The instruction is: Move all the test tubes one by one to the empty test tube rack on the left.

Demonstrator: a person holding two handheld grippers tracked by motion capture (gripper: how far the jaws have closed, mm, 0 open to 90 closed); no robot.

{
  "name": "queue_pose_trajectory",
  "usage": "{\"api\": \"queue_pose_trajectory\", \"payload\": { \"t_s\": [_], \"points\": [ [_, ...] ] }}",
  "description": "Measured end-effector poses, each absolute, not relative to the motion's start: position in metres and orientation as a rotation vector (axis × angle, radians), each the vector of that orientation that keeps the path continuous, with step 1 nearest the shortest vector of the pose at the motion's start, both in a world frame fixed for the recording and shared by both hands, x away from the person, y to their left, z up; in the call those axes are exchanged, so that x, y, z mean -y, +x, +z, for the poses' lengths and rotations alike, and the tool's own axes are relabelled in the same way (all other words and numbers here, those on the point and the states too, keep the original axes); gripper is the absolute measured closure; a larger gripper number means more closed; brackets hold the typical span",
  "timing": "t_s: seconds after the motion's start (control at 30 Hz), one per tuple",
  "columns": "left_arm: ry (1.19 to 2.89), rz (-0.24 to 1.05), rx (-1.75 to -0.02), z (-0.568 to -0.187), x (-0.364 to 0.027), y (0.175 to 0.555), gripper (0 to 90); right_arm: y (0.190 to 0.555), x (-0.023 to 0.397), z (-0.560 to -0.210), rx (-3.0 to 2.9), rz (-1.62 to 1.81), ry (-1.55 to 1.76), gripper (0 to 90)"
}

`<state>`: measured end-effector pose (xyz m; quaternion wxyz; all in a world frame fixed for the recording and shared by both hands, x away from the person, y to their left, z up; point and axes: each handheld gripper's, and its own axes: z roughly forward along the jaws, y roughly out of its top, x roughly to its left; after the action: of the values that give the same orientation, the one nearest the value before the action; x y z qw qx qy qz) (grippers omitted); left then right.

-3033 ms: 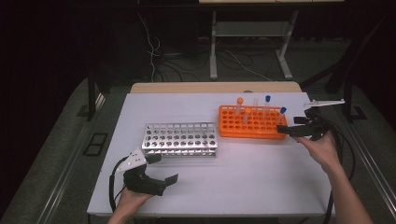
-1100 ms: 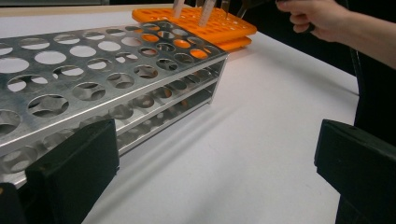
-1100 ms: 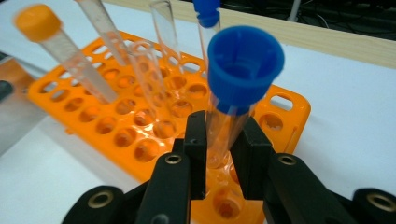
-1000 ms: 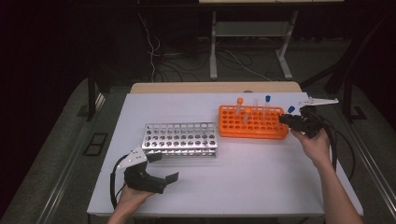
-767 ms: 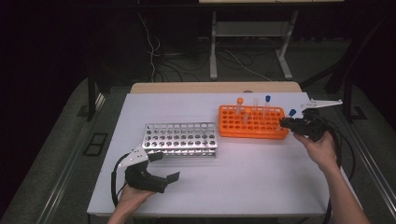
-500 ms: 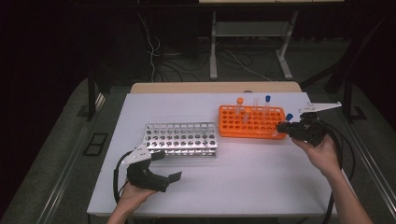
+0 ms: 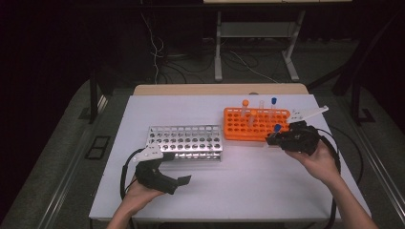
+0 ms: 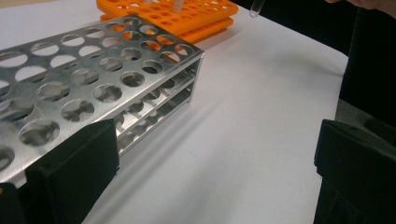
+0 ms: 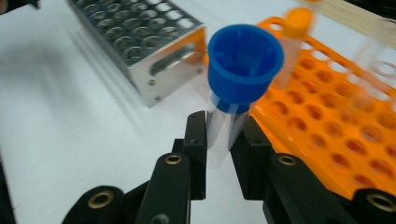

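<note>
My right gripper hangs just in front of the orange rack's right end. It is shut on a clear tube with a blue cap. In the right gripper view the pads pinch the clear tube below its blue cap, clear of the orange rack. My left gripper sits low at the near left, open, just in front of the metal rack. In the left gripper view its jaws stand wide apart with the metal rack at the left jaw.
The orange rack holds an orange-capped tube, a clear tube and a blue-capped tube along its far row. The metal rack's holes look vacant. White table stretches bare in front of both racks. Cables trail from both grippers.
My right gripper has drawn away from the orange rack's right end toward the near side and left, carrying the blue-capped tube. The left gripper has lifted and shifted slightly.
</note>
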<state>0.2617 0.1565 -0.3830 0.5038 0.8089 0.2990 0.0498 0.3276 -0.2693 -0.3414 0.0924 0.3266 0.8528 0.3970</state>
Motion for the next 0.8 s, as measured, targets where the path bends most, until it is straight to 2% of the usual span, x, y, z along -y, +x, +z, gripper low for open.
{"api": "queue_pose_trajectory", "payload": {
  "t_s": [0.37, 0.8],
  "points": [
    [2.054, 0.104, -0.622, -0.358, -0.136, 0.274, 0.0, 0.323, 0.23, -0.337, -2.635, 1.142, 0.83, 75.9],
    [2.211, 0.095, -0.464, -0.321, -0.092, 0.292, 0.0, 0.314, 0.191, -0.334, -2.745, 1.101, 0.656, 75.9]
  ]
}}
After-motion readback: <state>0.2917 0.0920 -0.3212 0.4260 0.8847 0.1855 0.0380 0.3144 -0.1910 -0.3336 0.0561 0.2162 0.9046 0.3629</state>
